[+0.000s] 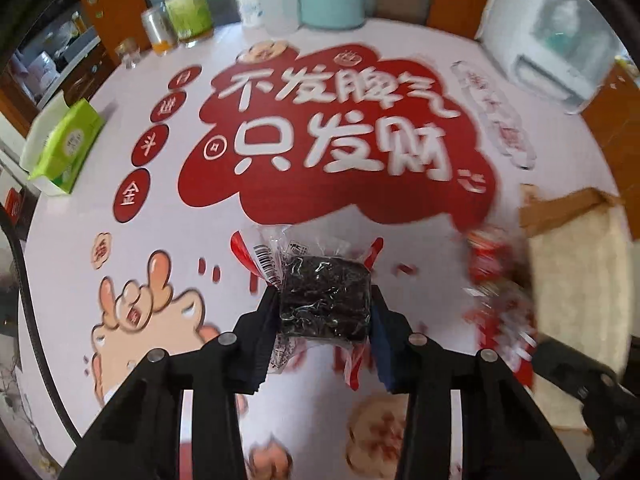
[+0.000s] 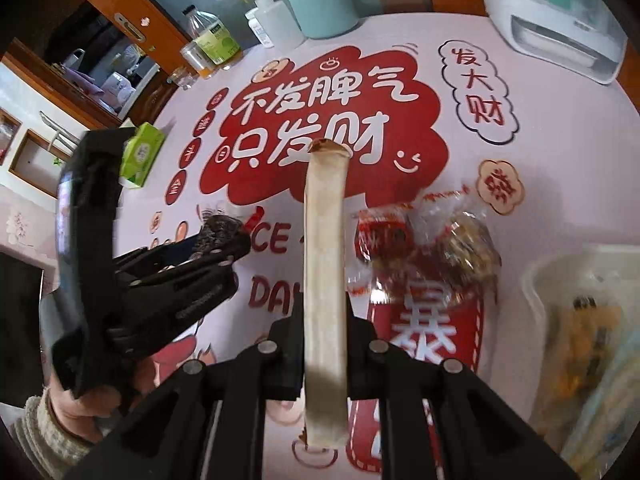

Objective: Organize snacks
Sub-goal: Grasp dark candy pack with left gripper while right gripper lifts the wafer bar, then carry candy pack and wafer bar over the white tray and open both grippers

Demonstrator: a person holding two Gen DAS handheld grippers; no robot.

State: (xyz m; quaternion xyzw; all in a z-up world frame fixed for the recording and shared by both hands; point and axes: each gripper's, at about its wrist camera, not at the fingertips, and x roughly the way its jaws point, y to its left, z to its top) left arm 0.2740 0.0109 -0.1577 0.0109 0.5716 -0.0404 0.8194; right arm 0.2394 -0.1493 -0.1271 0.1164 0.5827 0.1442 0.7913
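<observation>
Snacks sit at several spots over the printed tabletop [image 2: 560, 168]. At left, the left gripper [image 1: 325, 307] has its jaws closed on a dark snack pack [image 1: 325, 300] in clear wrap, lifted above the tabletop. In the middle, the right gripper [image 2: 325, 344] has its jaws pressed tight on a cardboard flap [image 2: 324, 280] seen edge-on. Right of it lie red-wrapped snacks [image 2: 424, 248], then a white tub [image 2: 532, 280] holding blurred yellow packets.

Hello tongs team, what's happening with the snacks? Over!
Left tongs shut on dark wrapped snack. Right tongs shut on cardboard flap. Red-wrapped snacks on table. Nothing in the way.
</observation>
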